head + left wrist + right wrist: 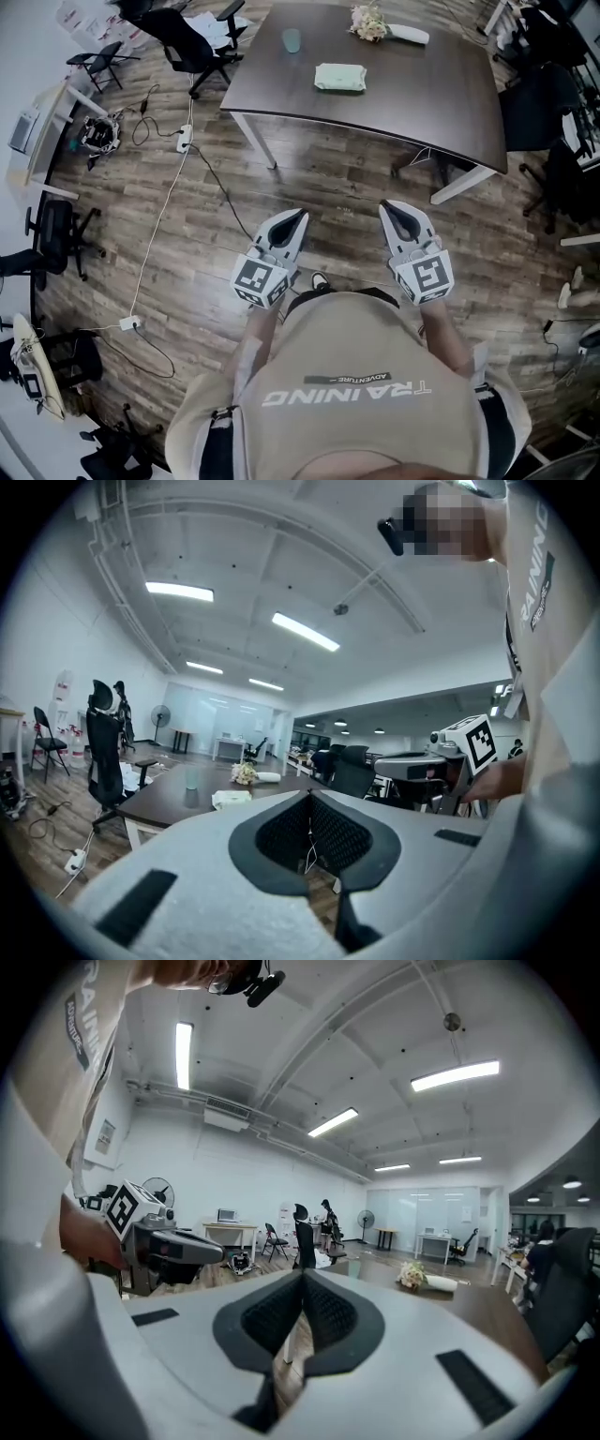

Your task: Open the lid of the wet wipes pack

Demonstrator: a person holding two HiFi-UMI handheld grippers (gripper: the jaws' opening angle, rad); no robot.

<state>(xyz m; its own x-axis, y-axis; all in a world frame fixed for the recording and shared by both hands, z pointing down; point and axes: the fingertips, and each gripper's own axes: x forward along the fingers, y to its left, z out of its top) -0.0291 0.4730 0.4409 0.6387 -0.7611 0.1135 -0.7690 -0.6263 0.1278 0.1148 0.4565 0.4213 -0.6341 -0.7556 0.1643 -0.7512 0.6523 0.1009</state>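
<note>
The pale green wet wipes pack (339, 77) lies flat on the dark brown table (422, 94), far ahead of both grippers. In the left gripper view the wet wipes pack (231, 799) shows small on the table (164, 806). My left gripper (300, 216) and right gripper (387, 206) are held side by side over the wooden floor, well short of the table, pointing toward it. Both are shut with nothing between the jaws. The right gripper view does not show the pack.
A bluish cup (292, 39) and a bouquet (370, 21) stand on the table's far side. Black office chairs (192, 42) stand at its left and right ends. A cable with a power strip (185, 138) runs across the floor on the left.
</note>
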